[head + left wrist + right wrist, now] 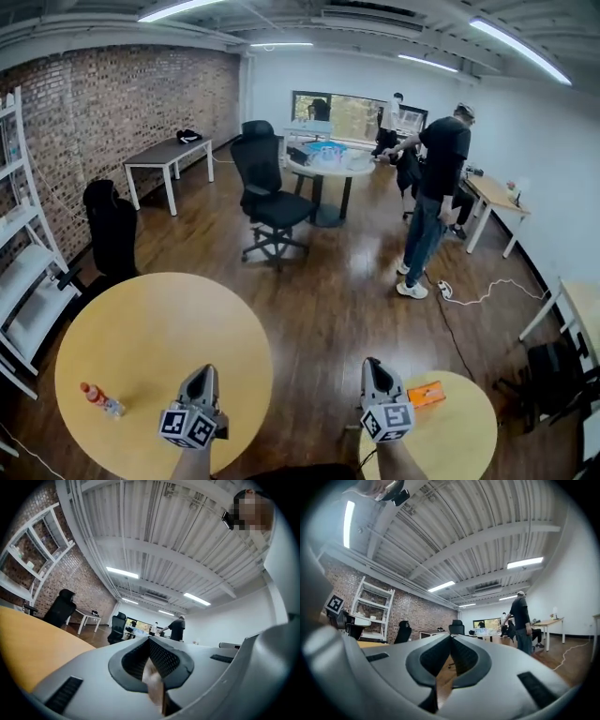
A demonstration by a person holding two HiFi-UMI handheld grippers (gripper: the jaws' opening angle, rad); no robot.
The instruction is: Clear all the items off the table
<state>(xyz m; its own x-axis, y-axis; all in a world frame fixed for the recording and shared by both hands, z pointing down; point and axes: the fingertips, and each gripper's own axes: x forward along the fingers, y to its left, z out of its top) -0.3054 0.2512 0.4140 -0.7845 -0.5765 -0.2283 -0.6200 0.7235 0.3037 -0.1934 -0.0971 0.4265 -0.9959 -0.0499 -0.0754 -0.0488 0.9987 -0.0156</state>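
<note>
Left gripper (202,373) and right gripper (373,367) low in the head view, side by side, pointing out into the room. Left fingers (165,660) closed together, nothing held. Right fingers (465,656) closed too, empty. Left gripper over near edge of big round bench (159,323). Small bottle (101,400) lies on that bench, left of the left gripper, apart from it. Orange packet (427,395) on small round bench (464,433), just right of right gripper, not touched. Office chair (271,194) and a person (433,197) stand farther back on the wood floor (347,291).
</note>
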